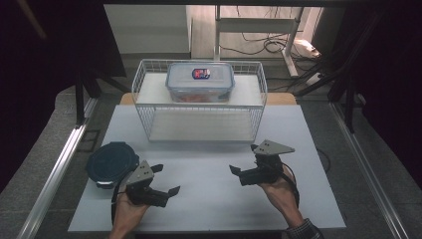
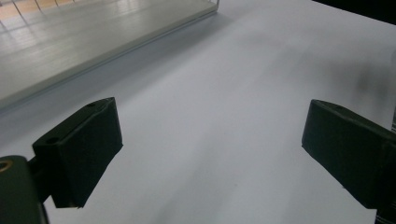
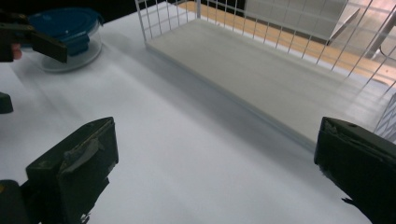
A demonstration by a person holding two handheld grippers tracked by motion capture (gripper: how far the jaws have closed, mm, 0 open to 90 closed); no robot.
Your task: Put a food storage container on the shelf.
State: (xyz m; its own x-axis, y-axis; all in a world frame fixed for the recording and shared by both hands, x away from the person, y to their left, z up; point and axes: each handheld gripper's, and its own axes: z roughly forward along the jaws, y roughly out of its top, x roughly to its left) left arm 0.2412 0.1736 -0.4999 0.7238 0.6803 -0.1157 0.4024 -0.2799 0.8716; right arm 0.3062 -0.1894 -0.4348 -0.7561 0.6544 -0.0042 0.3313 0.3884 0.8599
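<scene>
The left hand-held gripper (image 1: 165, 179) sits at the lower left of the high view, held by a hand (image 1: 128, 211) that enters from the bottom edge; its jaws stand wide apart with nothing between them, over bare white counter (image 1: 209, 199). In its own view the two black jaws frame only the white surface, with the floor of the rack (image 2: 93, 37) at the upper left.

The right hand-held gripper (image 1: 243, 159) is at the lower centre-right of the high view, also in a hand (image 1: 281, 191), jaws spread apart and empty, pointing toward the left of the frame. The two grippers are well apart.

Just beside the left gripper, at the left edge of the counter, stands a round bowl (image 1: 112, 163) with a dark blue lid; the right gripper view shows it at the upper left (image 3: 67, 37), its wall clear.

At the far middle of the counter stands a white wire rack (image 1: 199, 99) with two levels. On its upper shelf rests a clear rectangular box (image 1: 200, 82) with a lid and a label on top; the lower shelf is bare
</scene>
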